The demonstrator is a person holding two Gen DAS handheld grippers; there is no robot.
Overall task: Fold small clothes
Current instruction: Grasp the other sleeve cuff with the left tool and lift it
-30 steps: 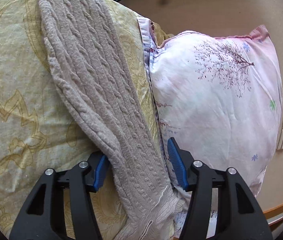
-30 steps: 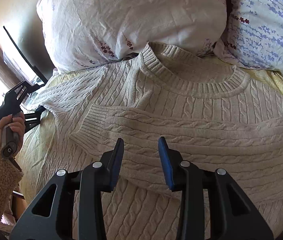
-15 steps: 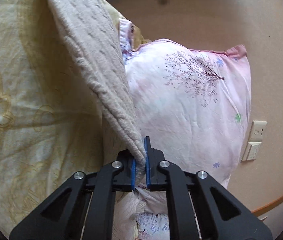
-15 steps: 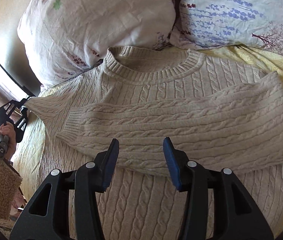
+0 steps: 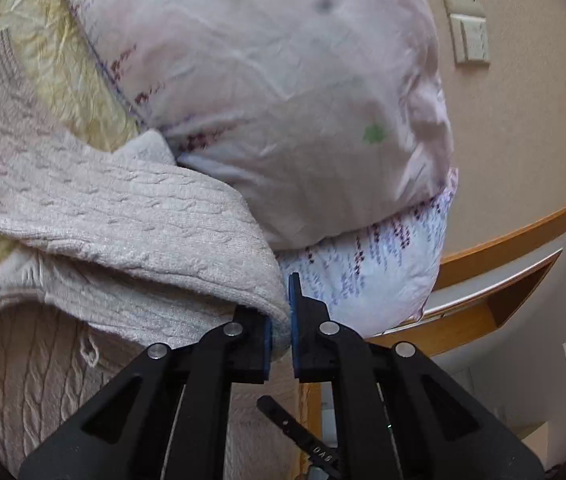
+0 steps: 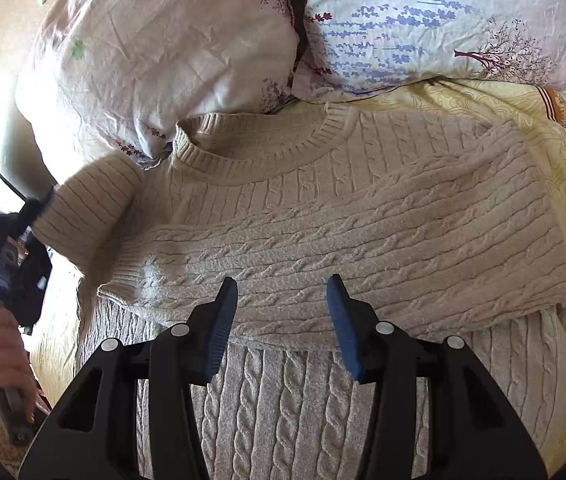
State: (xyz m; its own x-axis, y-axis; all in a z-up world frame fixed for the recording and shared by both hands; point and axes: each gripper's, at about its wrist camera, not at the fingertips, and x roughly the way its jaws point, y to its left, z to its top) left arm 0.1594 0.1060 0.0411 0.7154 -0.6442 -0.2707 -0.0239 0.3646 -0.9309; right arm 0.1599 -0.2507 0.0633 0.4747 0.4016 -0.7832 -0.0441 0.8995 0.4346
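Observation:
A beige cable-knit sweater (image 6: 323, 208) lies flat on the yellow bedsheet (image 6: 563, 152), collar toward the pillows. One sleeve (image 6: 363, 256) is folded across its chest. My left gripper (image 5: 281, 316) is shut on the other sleeve (image 5: 131, 208) and holds it lifted and doubled over beside the pillow. The left gripper also shows at the left edge of the right wrist view (image 6: 11, 232), pinching that sleeve's cuff (image 6: 91, 196). My right gripper (image 6: 283, 312) is open and empty, hovering just above the folded sleeve.
A pink-white floral pillow (image 5: 283, 92) and a lavender-print pillow (image 6: 423, 24) lie against the wall at the head of the bed. Wall sockets (image 5: 465, 16) and a wooden bed frame edge (image 5: 523, 232) are on the right.
My left gripper closed on the sleeve, lifted it and carried it in toward the sweater body. My right gripper opened wider and drew back, showing more of the sweater.

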